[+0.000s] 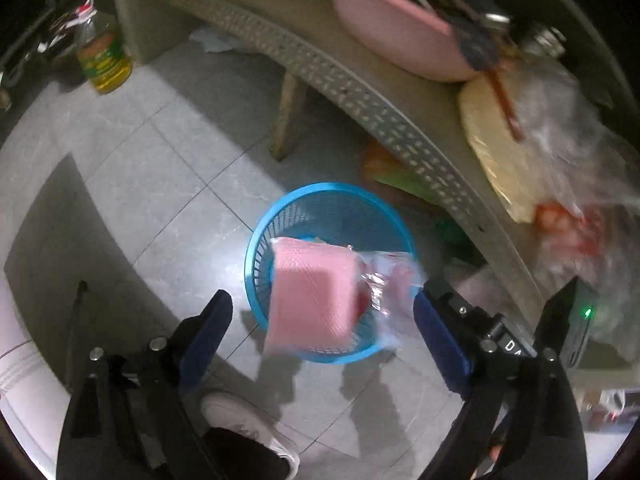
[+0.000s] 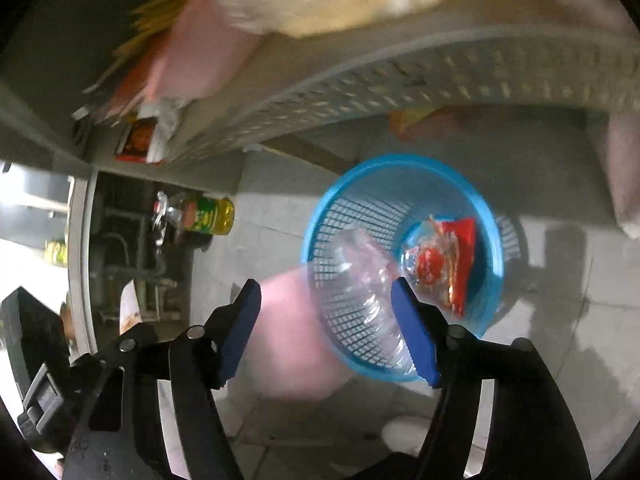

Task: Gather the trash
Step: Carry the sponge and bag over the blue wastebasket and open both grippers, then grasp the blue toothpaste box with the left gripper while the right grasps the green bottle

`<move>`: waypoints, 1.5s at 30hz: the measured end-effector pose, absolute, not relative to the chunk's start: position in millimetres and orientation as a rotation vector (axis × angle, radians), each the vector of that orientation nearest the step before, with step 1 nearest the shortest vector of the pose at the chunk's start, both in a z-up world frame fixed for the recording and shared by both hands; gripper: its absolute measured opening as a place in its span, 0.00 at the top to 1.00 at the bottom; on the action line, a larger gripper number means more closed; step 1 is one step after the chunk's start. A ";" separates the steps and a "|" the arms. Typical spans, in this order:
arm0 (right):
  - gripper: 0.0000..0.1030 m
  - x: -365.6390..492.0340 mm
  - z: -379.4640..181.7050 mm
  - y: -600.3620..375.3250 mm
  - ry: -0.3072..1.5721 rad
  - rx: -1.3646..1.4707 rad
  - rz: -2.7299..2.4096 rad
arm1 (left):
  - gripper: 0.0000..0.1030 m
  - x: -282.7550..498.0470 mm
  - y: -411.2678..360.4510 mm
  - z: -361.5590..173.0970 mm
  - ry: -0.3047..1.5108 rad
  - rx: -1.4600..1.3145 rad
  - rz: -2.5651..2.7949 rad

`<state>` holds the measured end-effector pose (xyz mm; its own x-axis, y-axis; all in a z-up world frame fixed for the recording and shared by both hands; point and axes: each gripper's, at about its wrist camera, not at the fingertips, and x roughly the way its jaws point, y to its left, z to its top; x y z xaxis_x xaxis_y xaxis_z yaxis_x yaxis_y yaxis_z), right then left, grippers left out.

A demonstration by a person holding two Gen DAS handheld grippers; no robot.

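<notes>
A blue mesh waste basket (image 1: 262,236) stands on the tiled floor beside a table; it also shows in the right wrist view (image 2: 340,196). A pink packet in clear plastic wrap (image 1: 312,300) is in mid-air over the basket, blurred, touching neither gripper; it also shows in the right wrist view (image 2: 296,328). A red snack wrapper (image 2: 448,260) lies in the basket's bottom. My left gripper (image 1: 322,328) is open above the basket. My right gripper (image 2: 326,320) is open above the basket too, and its body shows in the left wrist view (image 1: 560,320).
A beige perforated plastic table (image 1: 360,92) holds a pink basin (image 1: 392,28), a round board (image 1: 492,148) and plastic bags (image 1: 568,128). An oil bottle (image 1: 102,56) stands on the floor at left. A white shoe (image 1: 248,428) is below the basket.
</notes>
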<state>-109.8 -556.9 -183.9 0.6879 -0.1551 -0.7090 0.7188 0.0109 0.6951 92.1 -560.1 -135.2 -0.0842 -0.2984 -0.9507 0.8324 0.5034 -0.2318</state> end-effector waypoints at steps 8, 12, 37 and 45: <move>0.35 -137.7 -175.6 -535.1 0.483 1.380 -0.718 | 0.13 91.6 -541.9 -98.0 1.285 0.421 -1.053; 0.35 -135.5 -158.5 -514.5 0.471 1.327 -0.690 | 0.13 80.6 -501.7 -50.9 1.188 0.424 -1.088; 0.33 61.4 73.0 -199.7 0.681 0.590 0.239 | 0.15 99.9 86.7 31.3 0.954 -0.161 -0.396; 0.33 112.6 42.6 -158.4 0.901 0.581 0.155 | 0.32 125.9 68.9 -13.4 1.017 -0.139 -0.457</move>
